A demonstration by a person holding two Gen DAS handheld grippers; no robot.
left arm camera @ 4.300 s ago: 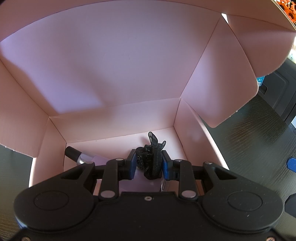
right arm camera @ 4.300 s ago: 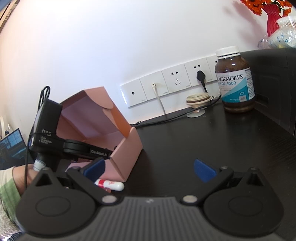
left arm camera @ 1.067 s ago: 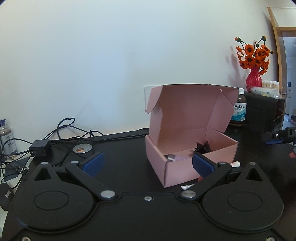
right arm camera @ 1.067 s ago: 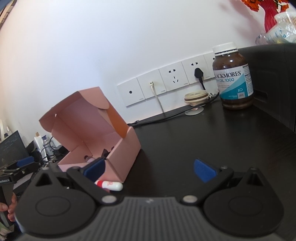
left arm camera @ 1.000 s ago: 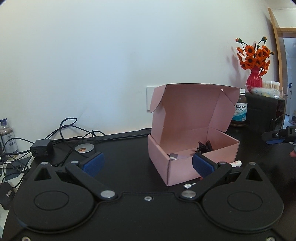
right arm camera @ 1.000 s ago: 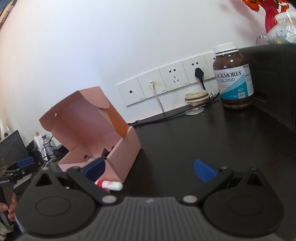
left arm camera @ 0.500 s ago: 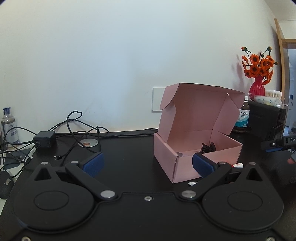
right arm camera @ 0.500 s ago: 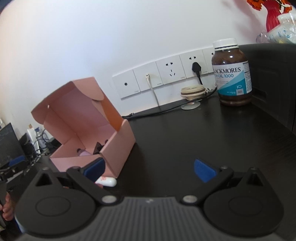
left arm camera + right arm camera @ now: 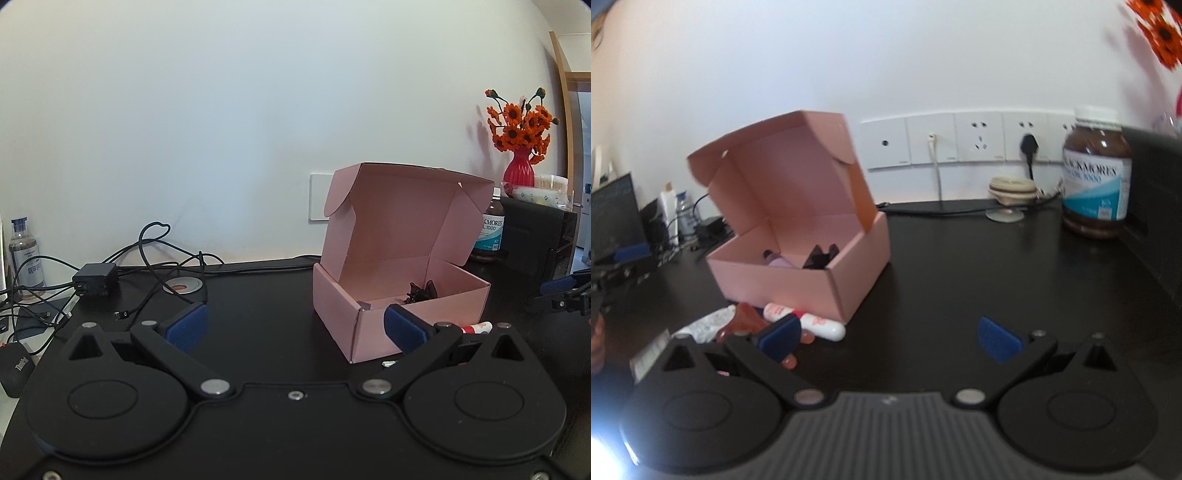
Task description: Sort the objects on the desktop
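An open pink cardboard box (image 9: 373,321) (image 9: 798,284) stands on the black desk with its lid up. Inside lie a black hair clip (image 9: 421,291) (image 9: 820,256) and a pale purple tube (image 9: 779,263). In front of the box lie a white tube with red print (image 9: 812,322) (image 9: 476,327), a brown clip (image 9: 746,321) and a white sachet (image 9: 705,326). My left gripper (image 9: 295,326) is open, well back from the box. My right gripper (image 9: 890,338) is open and empty, just right of the white tube.
A brown supplement bottle (image 9: 1097,173) stands at the back right beside a black cabinet (image 9: 1156,206). Wall sockets (image 9: 960,142) and a coiled cable (image 9: 1012,188) are behind. Tangled cables and a charger (image 9: 96,282) lie left. A red vase of orange flowers (image 9: 521,140) tops the cabinet.
My left gripper let go of the hair clip in the box, opened and drew back. The right gripper swung left and closer to the objects in front of the box.
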